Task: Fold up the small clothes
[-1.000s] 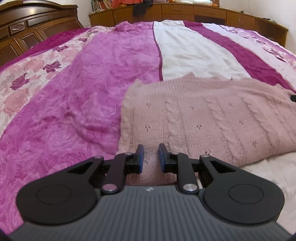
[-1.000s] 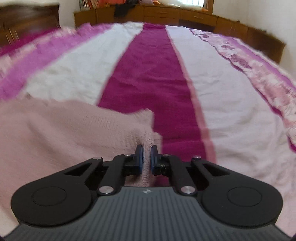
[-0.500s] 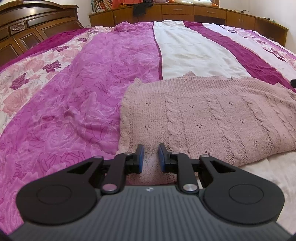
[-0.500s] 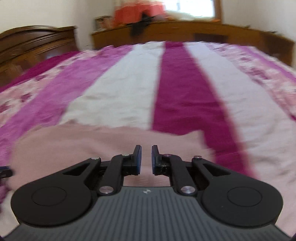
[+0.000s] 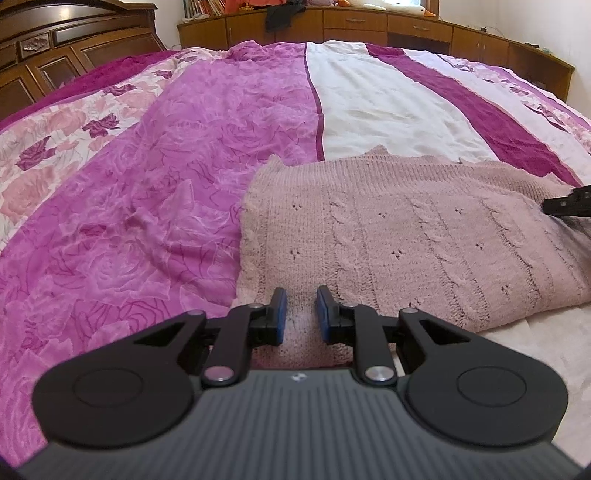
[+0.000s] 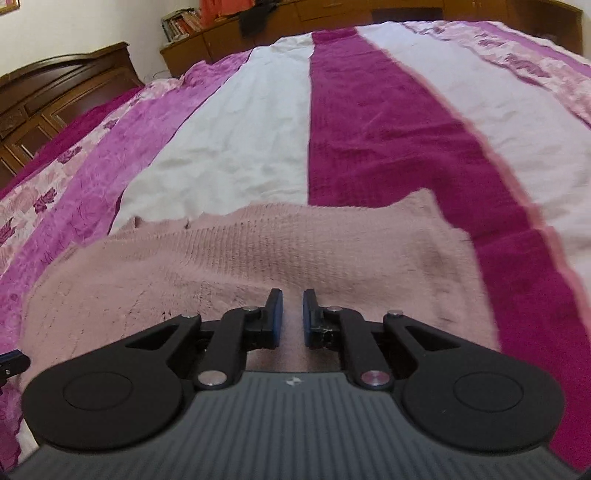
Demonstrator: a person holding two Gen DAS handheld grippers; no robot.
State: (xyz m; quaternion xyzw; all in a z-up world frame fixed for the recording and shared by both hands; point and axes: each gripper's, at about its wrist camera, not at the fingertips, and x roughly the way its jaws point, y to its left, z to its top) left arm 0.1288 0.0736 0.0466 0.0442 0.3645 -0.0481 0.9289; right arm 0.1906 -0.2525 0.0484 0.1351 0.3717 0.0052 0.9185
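A dusty-pink cable-knit sweater [image 5: 406, 236] lies folded on the bed, and the right wrist view shows it [image 6: 258, 258] with a plain-knit layer on top. My left gripper [image 5: 301, 314] is at the sweater's near left corner, its blue pads narrowly apart with a thick bit of the knit held between them. My right gripper [image 6: 292, 314] hovers low over the sweater's right part, slightly open, with nothing pinched. In the left wrist view its black tip [image 5: 569, 205] shows at the sweater's right edge.
The bed is covered by a striped spread [image 5: 147, 221] of magenta, white and rose print. A dark wooden headboard [image 5: 55, 48] stands at the left. Low wooden cabinets [image 5: 369, 26] with books and clothes run along the far wall.
My right gripper let go of the sweater edge it was pinching, and swung left and down over the garment. The sweater now lies flatter. The left gripper stayed put.
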